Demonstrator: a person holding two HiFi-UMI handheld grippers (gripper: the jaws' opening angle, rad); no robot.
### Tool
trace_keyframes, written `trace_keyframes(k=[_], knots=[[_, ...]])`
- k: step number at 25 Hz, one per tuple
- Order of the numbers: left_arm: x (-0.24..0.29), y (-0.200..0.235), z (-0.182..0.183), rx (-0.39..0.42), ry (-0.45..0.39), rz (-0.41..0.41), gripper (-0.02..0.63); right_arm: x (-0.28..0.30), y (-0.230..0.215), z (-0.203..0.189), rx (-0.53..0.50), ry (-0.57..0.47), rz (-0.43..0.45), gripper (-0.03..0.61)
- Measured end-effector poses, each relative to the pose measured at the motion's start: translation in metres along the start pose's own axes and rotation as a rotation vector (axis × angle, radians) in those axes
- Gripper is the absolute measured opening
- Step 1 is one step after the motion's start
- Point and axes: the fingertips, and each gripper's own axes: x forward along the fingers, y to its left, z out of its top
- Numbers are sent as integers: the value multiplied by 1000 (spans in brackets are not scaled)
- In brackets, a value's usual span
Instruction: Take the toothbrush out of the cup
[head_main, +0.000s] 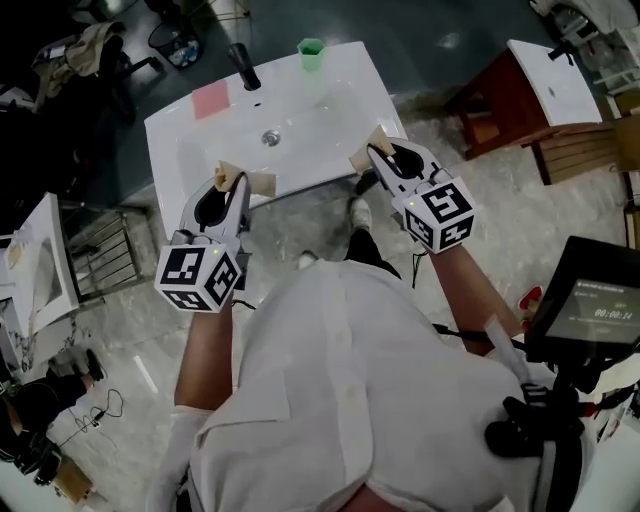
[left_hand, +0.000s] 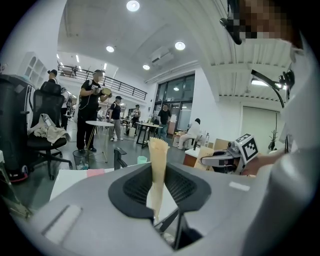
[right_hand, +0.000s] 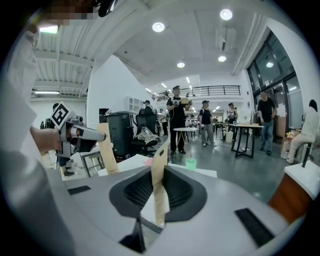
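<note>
Above white sink (head_main: 300, 130), left gripper (head_main: 245, 180) and right gripper (head_main: 372, 150), fingers (left_hand: 158, 170) together, empty.

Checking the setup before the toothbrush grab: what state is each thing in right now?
green cup: upright on the sink rim; contents too small to tell.
faucet: no water seen running.
pink pad: lying flat beside the faucet.
left gripper: jaws together, empty.
right gripper: jaws together, empty.

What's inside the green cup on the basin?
The green cup stands at the basin's back rim. No toothbrush shows above its rim in any view. Its inside is too small to make out.
</note>
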Motion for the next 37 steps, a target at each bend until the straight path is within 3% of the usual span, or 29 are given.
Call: trace_keyframes(k=[15,37], knots=[[-15,-18,-15,0,2,-43,81,-15,25,-6,-10,-1,-1,49],[-21,-11,-16,-2,-1,-16,81,-18,23,-5,-16,-1,3,49]])
